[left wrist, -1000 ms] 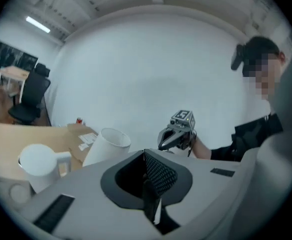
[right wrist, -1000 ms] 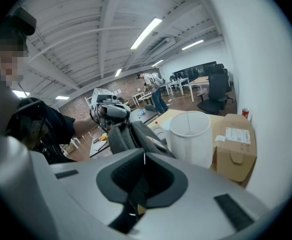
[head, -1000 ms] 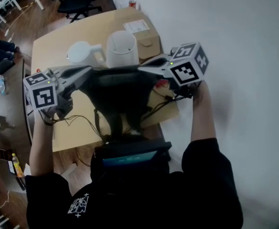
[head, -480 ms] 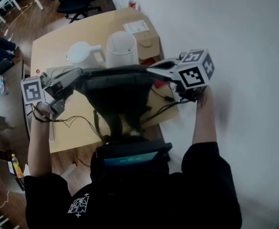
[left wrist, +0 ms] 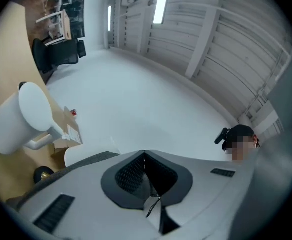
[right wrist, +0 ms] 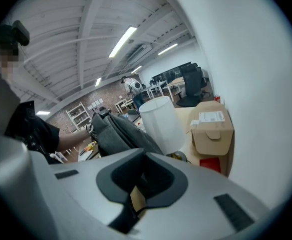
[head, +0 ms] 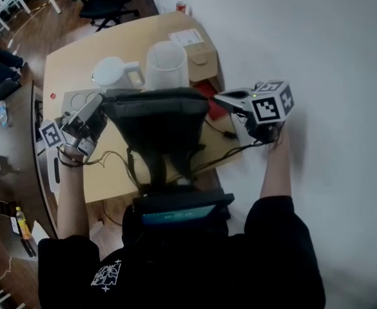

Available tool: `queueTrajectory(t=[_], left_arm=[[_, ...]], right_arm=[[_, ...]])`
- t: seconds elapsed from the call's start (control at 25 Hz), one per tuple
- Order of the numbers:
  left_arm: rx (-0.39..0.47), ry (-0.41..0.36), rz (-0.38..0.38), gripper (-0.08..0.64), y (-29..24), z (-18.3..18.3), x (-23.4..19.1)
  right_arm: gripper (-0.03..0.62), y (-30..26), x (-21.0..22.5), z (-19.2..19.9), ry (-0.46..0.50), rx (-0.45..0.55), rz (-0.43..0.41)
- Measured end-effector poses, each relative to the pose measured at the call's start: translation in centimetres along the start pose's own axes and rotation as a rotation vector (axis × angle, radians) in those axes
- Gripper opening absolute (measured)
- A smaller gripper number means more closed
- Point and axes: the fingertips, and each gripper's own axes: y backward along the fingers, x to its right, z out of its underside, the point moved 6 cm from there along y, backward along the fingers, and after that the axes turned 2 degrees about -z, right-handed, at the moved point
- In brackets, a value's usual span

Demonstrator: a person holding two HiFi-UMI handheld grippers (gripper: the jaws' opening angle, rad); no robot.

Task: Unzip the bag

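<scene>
Both grippers have spread apart. The left gripper [head: 98,103] has swung toward the lower left and the right gripper [head: 220,97] toward the wall [head: 330,56] at right. Both are clenched, with nothing identifiable in their pads. The bag [head: 157,122] stands at frame centre on the table [head: 72,53], its top edge stretched wider. It is probably partly opened, but no view confirms this. There is free room at left. The jug [head: 111,73] and box [head: 198,51] crowd the space behind.

Left gripper [left wrist: 144,156]: jaws closed together, pads meeting along one line. A thin dark strand [left wrist: 153,207] lies just behind them, identity unclear. At frame left: white jug [left wrist: 16,119], cardboard box [left wrist: 66,131], red can [left wrist: 74,113], black office chair [left wrist: 61,51]
</scene>
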Motion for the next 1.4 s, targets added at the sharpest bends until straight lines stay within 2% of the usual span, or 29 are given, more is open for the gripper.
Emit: queueTrajectory(t=[0.08,0.2,0.24,0.32,0.36,0.4,0.52,0.68,0.84,1.12,1.32,1.4], left_arm=[[-0.011,0.004,-0.043,0.0,0.3,-0.4,-0.1],[-0.061,-0.049,-0.136,0.0,0.1,-0.9,0.5],[-0.042,-0.063,-0.181,-0.002,1.0,-1.4,0.3],[0.096,-0.047,-0.27,-0.005,5.7,-4.0,-0.9],[0.163,-0.038,-0.295,-0.005,8.5,-5.2,-1.3],[0.194,-0.044,-0.307,-0.005,10.6,-5.8,-1.4],[0.148,-0.104,-0.281,-0.005,10.7,-4.3,-0.4],[0.073,-0.119,-0.184,-0.005,5.6,-0.9,0.9],[-0.021,-0.189,-0.124,-0.006,1.0,0.9,3.4],[-0.054,-0.234,-0.147,-0.005,-1.0,2.1,4.4],[-0.036,-0.224,-0.137,-0.006,-1.3,2.2,4.6],[-0.026,-0.224,-0.144,-0.006,-1.4,2.1,4.7]], right_arm=[[0.023,-0.1,0.3,0.3,-0.01,0.003,0.007],[0.023,0.1,1.1,0.8,-0.034,0.002,0.025],[0.023,0.4,1.7,1.2,-0.044,-0.004,0.047],[0.023,1.2,3.1,2.2,-0.059,-0.02,0.111],[0.021,1.6,3.4,2.5,-0.062,-0.022,0.127],[0.021,1.8,3.2,2.6,-0.062,-0.019,0.123],[0.021,1.4,2.2,2.1,-0.061,-0.001,0.064],[0.021,1.0,2.0,2.1,-0.062,0.004,0.068],[0.021,1.2,2.1,2.2,-0.074,0.023,0.057],[0.023,1.3,1.9,2.3,-0.071,0.043,0.062],[0.022,1.3,1.9,2.4,-0.069,0.049,0.062],[0.026,1.3,1.7,2.6,-0.041,0.046,0.073]])
